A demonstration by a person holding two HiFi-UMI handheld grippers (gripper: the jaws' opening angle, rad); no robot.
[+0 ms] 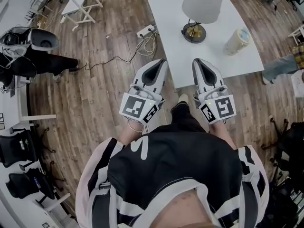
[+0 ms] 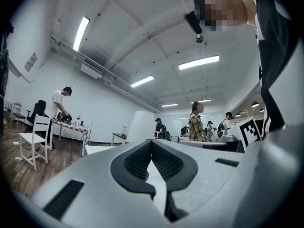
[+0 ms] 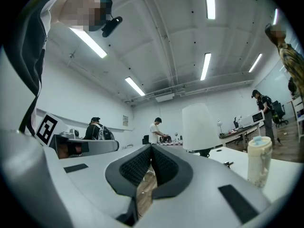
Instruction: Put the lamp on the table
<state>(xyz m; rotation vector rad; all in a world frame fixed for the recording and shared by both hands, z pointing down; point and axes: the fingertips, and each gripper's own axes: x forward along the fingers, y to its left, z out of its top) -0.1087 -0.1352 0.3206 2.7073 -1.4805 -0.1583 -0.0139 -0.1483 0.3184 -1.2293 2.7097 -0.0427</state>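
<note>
The lamp (image 1: 195, 13) stands upright on the white table (image 1: 171, 42): a white shade over a round dark and brass base. My left gripper (image 1: 160, 63) and right gripper (image 1: 198, 63) hover side by side at the table's near edge, short of the lamp. Both are shut with nothing between the jaws. In the right gripper view the lamp's shade (image 3: 201, 127) rises just right of my shut right gripper (image 3: 152, 147). In the left gripper view the shade (image 2: 138, 125) shows past my shut left gripper (image 2: 152, 142).
A pale cylinder with a bluish top (image 1: 236, 41) stands on the table right of the lamp, and also shows as the cylinder (image 3: 259, 161). A power strip with cables (image 1: 145, 32) lies on the wood floor left of the table. A white chair (image 1: 81, 4) stands far left. A person's leg (image 1: 284, 66) is at the right.
</note>
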